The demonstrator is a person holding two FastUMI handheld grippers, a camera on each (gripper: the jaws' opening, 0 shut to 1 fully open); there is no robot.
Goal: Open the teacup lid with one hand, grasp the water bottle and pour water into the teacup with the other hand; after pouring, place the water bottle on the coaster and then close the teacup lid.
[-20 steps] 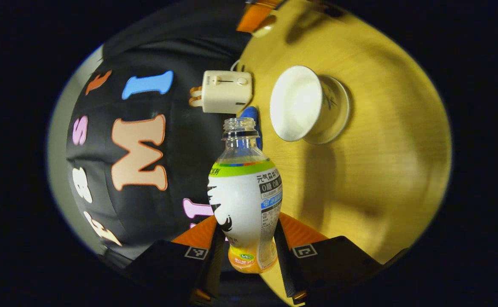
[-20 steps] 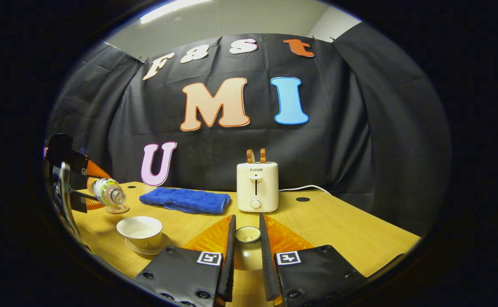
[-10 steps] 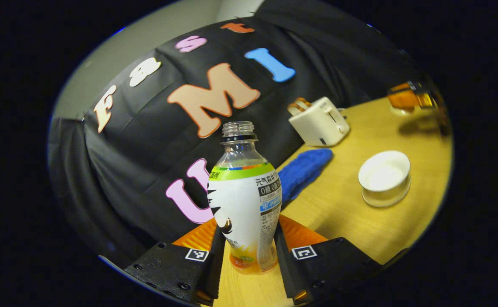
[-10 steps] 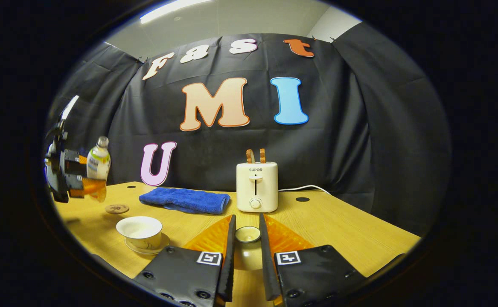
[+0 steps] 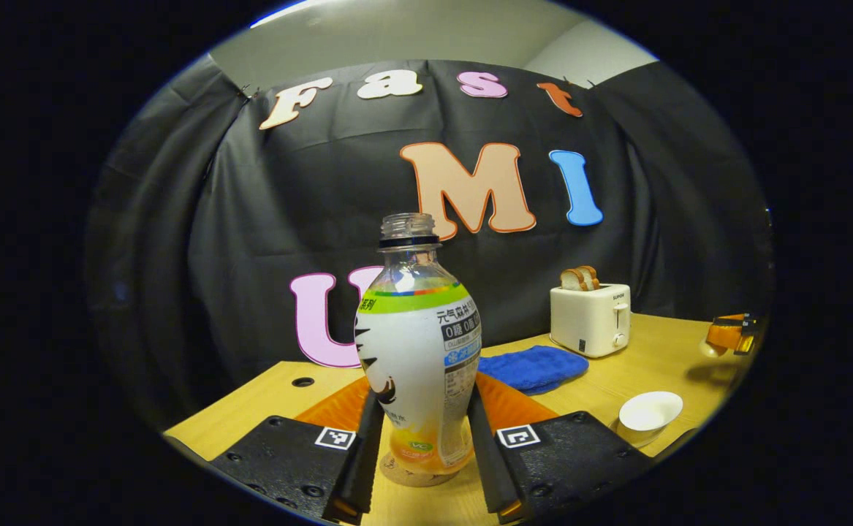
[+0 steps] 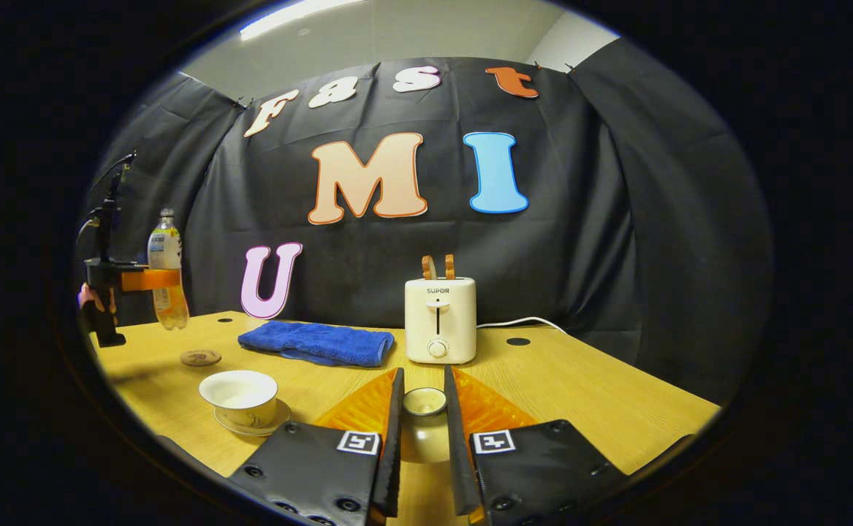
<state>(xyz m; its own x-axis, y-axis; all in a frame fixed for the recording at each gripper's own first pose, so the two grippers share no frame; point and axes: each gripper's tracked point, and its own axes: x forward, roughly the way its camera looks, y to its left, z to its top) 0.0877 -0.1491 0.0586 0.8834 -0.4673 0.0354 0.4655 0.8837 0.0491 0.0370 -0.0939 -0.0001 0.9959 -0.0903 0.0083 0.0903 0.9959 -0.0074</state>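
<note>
While the left gripper clamps the uncapped clear plastic water bottle upright, a round cork coaster lies just beneath it. Between the right gripper's closed-in fingers sits the white teacup lid; left of them stands the open white teacup.

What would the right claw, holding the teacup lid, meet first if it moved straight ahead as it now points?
Probably the toaster, standing directly beyond the right claw and its teacup lid, though depth is unclear.

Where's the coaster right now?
In the right gripper view the coaster lies on the table's left side, behind the teacup, left of the blue towel.
</note>
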